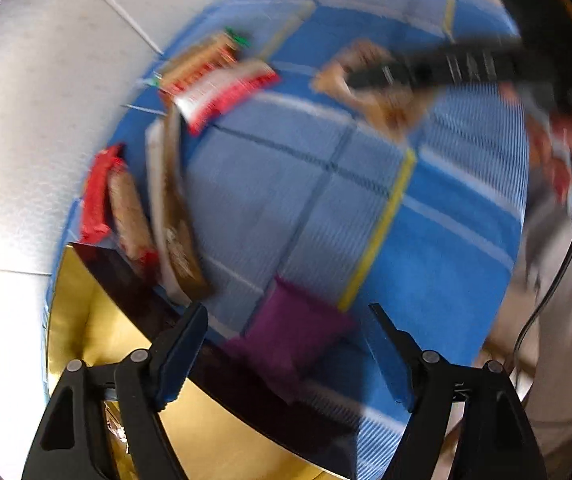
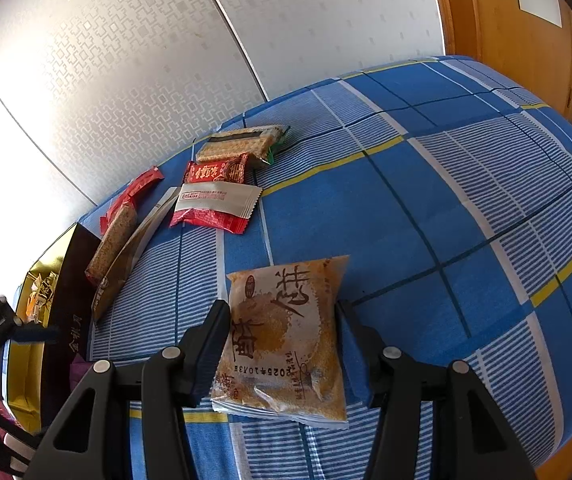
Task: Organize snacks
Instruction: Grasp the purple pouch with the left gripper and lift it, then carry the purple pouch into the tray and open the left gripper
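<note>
Surface: we see a blue checked cloth (image 2: 425, 208) with white and yellow stripes, against a pale patterned wall (image 2: 126, 60); a wooden door (image 2: 505, 20) stands past the cloth's far corner.
Right gripper (image 2: 282, 348): its jaws straddle a brown pastry packet (image 2: 286, 336), pads at both of the packet's sides; we read it as pinched.
Left gripper (image 1: 286, 344): jaws spread, pressing on nothing; a purple packet (image 1: 293, 332) lies on the cloth between them. This view is blurred.
Pastry packet's writing: large dark Chinese characters and a printed date line; we cannot read it with certainty.
Beyond the pastry packet: a red-and-white wrapper (image 2: 214, 204), a small red packet (image 2: 216, 172) and a cracker pack (image 2: 242, 146), closely grouped.
Left of the pastry packet: a sesame bar (image 2: 112, 240), a red wrapper (image 2: 132, 196), a long brown sachet (image 2: 126, 264), then a dark box (image 2: 72, 280) with gold lining at the cloth's edge.
Open room: right of the pastry packet the cloth is bare to its edge.
</note>
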Demonstrator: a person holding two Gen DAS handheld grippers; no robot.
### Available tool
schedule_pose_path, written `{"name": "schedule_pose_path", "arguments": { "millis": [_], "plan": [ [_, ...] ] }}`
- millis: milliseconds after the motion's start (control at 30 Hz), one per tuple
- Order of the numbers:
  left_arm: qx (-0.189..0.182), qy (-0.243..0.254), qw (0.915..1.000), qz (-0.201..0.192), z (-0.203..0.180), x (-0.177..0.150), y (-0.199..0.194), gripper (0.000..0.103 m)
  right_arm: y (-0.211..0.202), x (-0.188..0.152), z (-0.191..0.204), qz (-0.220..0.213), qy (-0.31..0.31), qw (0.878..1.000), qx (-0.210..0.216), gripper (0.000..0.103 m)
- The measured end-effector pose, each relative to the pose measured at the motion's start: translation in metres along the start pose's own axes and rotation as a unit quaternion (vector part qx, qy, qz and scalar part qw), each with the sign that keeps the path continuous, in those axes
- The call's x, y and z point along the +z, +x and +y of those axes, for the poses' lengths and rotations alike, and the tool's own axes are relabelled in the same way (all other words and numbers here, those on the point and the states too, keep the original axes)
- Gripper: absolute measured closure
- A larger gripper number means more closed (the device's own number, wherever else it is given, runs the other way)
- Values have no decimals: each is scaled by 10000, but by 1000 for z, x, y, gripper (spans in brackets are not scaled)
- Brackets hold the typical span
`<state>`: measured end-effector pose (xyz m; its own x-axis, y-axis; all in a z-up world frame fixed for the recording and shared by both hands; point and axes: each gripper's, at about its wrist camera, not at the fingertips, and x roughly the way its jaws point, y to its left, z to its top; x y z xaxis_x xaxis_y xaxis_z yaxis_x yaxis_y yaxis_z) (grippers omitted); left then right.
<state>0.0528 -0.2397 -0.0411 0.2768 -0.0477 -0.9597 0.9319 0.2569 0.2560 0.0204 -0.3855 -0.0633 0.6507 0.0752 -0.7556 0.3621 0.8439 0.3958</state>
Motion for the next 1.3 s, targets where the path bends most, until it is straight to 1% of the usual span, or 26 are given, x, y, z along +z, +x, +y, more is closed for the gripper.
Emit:
{"name": "schedule_pose_path", "arguments": {
  "millis": [67, 100, 133, 167, 200, 233, 267, 300, 367, 400, 500, 567, 633, 733, 767, 800, 833, 933, 1033, 1067, 1133, 1200, 1300],
  "plan": [
    [109, 139, 9997, 160, -5, -2, 11, 27, 0, 0, 0, -2, 1, 10000, -1, 49],
    [119, 150, 9996, 219, -6, -4, 15, 27, 0, 0, 0, -3, -2, 10000, -2, 49],
    [111, 102, 9998, 151, -5, -5, 16, 30, 0, 0, 0, -5, -5, 10000, 0, 49],
    [93, 51, 9999, 128, -3, -5, 18, 36, 0, 0, 0, -8, -7, 10000, 0, 49],
    [12, -36, 9999, 109, -1, -6, 18, 39, 0, 0, 0, -7, -8, 10000, -2, 49],
    [-60, -97, 9999, 105, 0, -6, 17, 46, 0, 0, 0, -8, -8, 10000, -3, 49],
    [-136, -174, 9997, 66, 1, -7, 16, 58, 0, 0, 0, -8, -8, 10000, -2, 49],
    [-170, -235, 9996, 31, 1, -8, 14, 62, 0, 0, 0, -8, -9, 10000, -2, 49],
    [-178, -527, 9984, -58, 4, -6, 14, 63, 0, 0, 0, -7, -17, 10000, -6, 49],
    [-229, -756, 9968, -133, 7, -6, 14, 63, 0, 0, 0, -6, -21, 10000, 0, 49],
    [-373, -1363, 9891, -411, 18, -8, 14, 63, 0, 0, 0, -13, -30, 10000, -1, 49],
    [-435, -1678, 9833, -559, 23, -10, 16, 60, 0, 0, 0, -18, -37, 10000, -5, 49],
    [-405, -1844, 9795, -706, 22, -11, 17, 56, 1, 0, 0, -28, -50, 10000, -17, 49],
    [-332, -2005, 9754, -851, 22, -18, 14, 55, 1, -1, 1, -50, -70, 9999, -52, 49],
    [-285, -2050, 9745, -868, 20, -22, 12, 59, 1, -1, 2, -58, -76, 9999, -67, 49],
    [-214, -2135, 9726, -891, 20, -25, 10, 61, 1, -1, 2, -70, -82, 9999, -85, 49],
    [-225, -2208, 9706, -938, 20, -29, 7, 62, 1, -1, 3, -78, -85, 9999, -98, 49],
    [-427, -2503, 9604, -1150, 20, -38, 0, 64, 1, -1, 4, -100, -111, 9998, -129, 49],
    [-585, -2808, 9474, -1423, 24, -53, -12, 64, 1, -1, 3, -125, -135, 9997, -136, 49],
    [-586, -2863, 9447, -1487, 22, -45, -10, 65, 2, -1, 4, -131, -148, 9997, -143, 49],
    [-563, -3033, 9356, -1716, 22, -53, -19, 65, 1, -2, 4, -146, -193, 9996, -164, 49],
    [-521, -3162, 9295, -1827, 27, -58, -22, 65, 1, -2, 5, -165, -214, 9995, -177, 49],
    [-590, -3468, 9145, -1997, 37, -76, -28, 66, 2, -2, 6, -194, -220, 9994, -200, 49]
  ]
}}
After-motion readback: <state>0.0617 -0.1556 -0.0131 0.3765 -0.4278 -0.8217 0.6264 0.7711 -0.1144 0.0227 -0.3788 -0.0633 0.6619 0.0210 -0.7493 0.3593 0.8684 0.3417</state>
